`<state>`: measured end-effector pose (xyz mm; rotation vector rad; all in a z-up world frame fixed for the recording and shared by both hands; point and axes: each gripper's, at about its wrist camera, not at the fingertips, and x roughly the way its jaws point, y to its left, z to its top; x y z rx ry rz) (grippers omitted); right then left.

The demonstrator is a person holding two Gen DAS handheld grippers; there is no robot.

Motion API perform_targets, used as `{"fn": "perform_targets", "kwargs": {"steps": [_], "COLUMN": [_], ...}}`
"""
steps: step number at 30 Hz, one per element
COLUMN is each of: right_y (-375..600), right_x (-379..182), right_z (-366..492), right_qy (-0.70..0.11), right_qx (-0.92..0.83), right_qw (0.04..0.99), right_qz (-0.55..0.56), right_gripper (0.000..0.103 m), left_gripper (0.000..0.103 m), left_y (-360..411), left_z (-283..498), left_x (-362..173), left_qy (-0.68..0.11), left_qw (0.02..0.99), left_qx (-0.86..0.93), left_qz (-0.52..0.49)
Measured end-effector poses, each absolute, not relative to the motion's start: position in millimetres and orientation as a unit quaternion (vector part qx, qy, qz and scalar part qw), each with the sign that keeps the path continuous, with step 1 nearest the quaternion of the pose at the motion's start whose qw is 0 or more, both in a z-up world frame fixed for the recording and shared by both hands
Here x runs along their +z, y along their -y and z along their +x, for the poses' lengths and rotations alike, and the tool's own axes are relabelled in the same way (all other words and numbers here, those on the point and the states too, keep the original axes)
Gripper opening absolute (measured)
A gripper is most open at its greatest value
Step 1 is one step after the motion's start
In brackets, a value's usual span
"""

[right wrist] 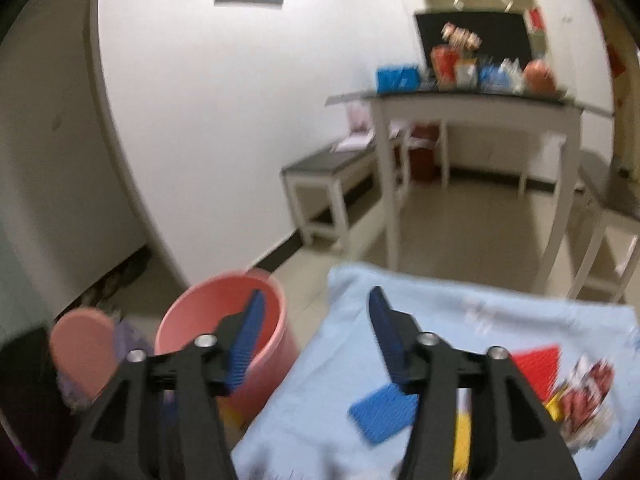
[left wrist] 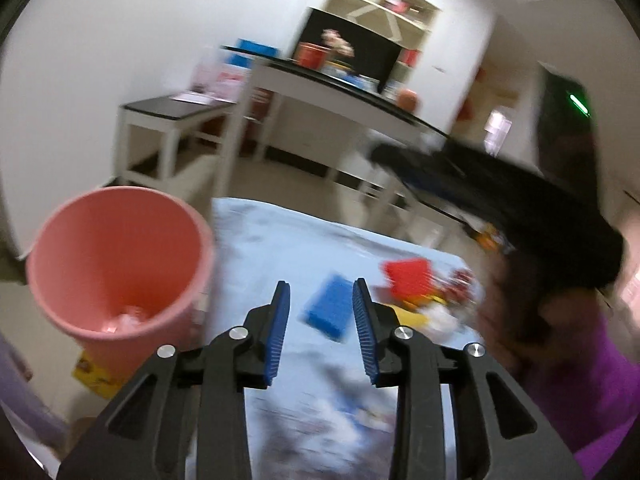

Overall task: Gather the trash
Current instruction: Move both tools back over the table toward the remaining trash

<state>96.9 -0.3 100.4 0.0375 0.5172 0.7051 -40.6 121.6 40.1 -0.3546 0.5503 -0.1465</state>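
A pink bin (left wrist: 116, 264) stands on the floor left of a table draped in a light blue cloth (left wrist: 288, 240); crumpled pale scraps lie at its bottom. On the cloth lie a blue sponge-like block (left wrist: 330, 308), a red block (left wrist: 408, 276) and a heap of wrappers (left wrist: 444, 304). My left gripper (left wrist: 322, 332) hovers over the cloth, open, nothing between its blue pads. My right gripper (right wrist: 316, 340) hangs open and empty between the pink bin (right wrist: 224, 320) and the cloth's edge (right wrist: 348, 280). The blue block (right wrist: 382, 410) and the red block (right wrist: 538, 364) lie to its right.
A person's arm in a purple sleeve (left wrist: 572, 364) reaches in at the right, holding the other black gripper body (left wrist: 500, 196). A pink lid (right wrist: 84, 348) leans left of the bin. White tables (right wrist: 472, 120) and a low bench (right wrist: 332, 176) stand behind; a yellow pack (left wrist: 98, 372) lies by the bin.
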Motion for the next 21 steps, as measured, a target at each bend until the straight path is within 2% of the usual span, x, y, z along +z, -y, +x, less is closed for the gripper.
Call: {"fn": "perform_targets", "kwargs": {"steps": [4, 12, 16, 21], "right_y": [-4.1, -14.9, -16.1, -9.3], "right_x": [98.7, 69.9, 67.1, 66.8], "right_z": [107.0, 103.4, 96.1, 95.7], "right_qy": [-0.249, -0.308, -0.303, -0.312], "right_qx": [0.34, 0.39, 0.404, 0.415], "right_qw": [0.907, 0.867, 0.861, 0.854], "right_qz": [-0.001, -0.042, -0.059, -0.029], "right_gripper": [0.055, 0.055, 0.055, 0.055], "left_gripper": [0.033, 0.035, 0.036, 0.042], "left_y": [-94.0, -64.1, -52.9, -55.4], "left_z": [-41.5, -45.3, -48.1, -50.0], "left_x": [39.7, 40.5, 43.7, 44.5], "left_qy": [-0.283, -0.284, -0.276, -0.274], "left_qw": [0.938, 0.933, 0.937, 0.937], "left_qx": [-0.119, -0.177, -0.184, -0.18], "left_qz": [-0.16, -0.132, -0.112, -0.117]}}
